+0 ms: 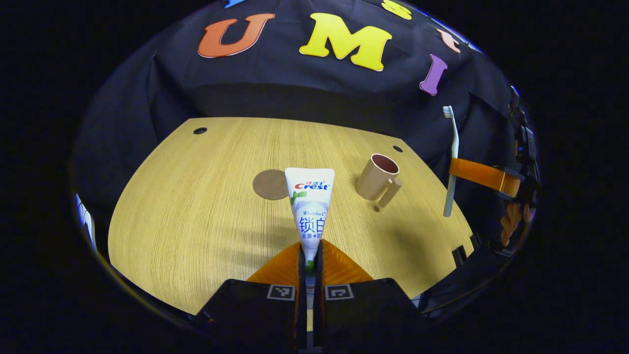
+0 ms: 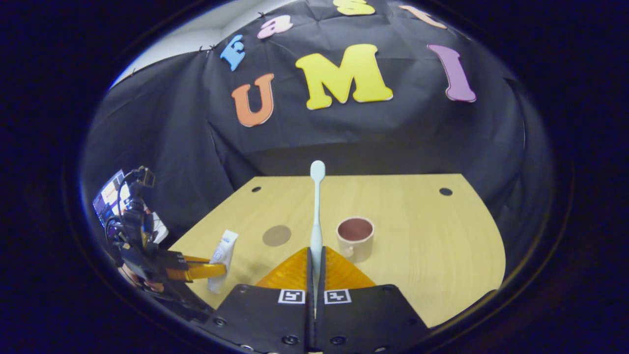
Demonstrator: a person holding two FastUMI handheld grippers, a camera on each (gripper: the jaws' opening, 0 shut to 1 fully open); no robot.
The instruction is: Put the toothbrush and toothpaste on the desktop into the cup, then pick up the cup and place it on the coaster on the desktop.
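My left gripper (image 1: 310,255) has its jaws closed on the toothpaste (image 1: 310,206), tube upright above the desk (image 1: 196,206). My right gripper (image 2: 315,260) clamps the toothbrush (image 2: 316,211), head up. The cup (image 2: 355,238) stands mid-desk toward the right edge, the coaster (image 2: 276,235) apart on its left, both empty.

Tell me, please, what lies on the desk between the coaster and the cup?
Only bare wood. In the right gripper view, the held toothbrush crosses in front of the gap between coaster and cup, raised above the desk.
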